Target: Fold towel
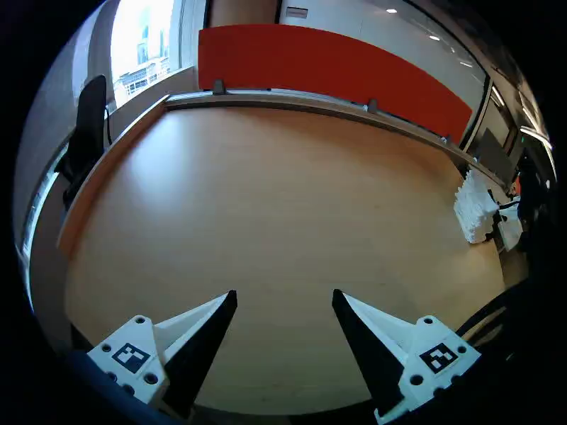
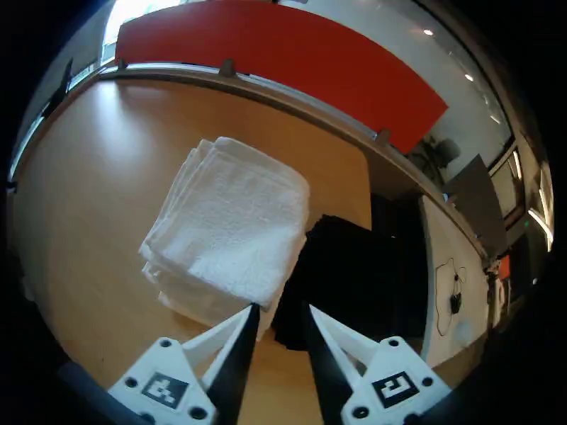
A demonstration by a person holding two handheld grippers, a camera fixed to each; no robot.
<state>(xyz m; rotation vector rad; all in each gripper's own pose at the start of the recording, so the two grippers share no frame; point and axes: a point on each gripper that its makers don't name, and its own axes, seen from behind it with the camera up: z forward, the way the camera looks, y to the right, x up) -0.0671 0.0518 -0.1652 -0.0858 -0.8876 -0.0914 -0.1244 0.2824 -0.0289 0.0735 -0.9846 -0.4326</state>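
Right tongs [image 2: 280,309] hang slightly parted, empty, just at the near corner of the folded white towels [image 2: 230,223] stacked on the counter [image 2: 92,212]. Left tongs [image 1: 283,294] gape wide above it. Cloth looks soft, limp, light; pinch the top layer's corner.

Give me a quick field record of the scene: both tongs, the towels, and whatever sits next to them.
left tongs: open wide, empty, above bare table
right tongs: open narrowly, gripping nothing, tips at the stack's near corner
towel stack: white, folded, several layers, lying on the table
dark object: black, right beside the stack; identity unclear
red partition: along the table's far edge
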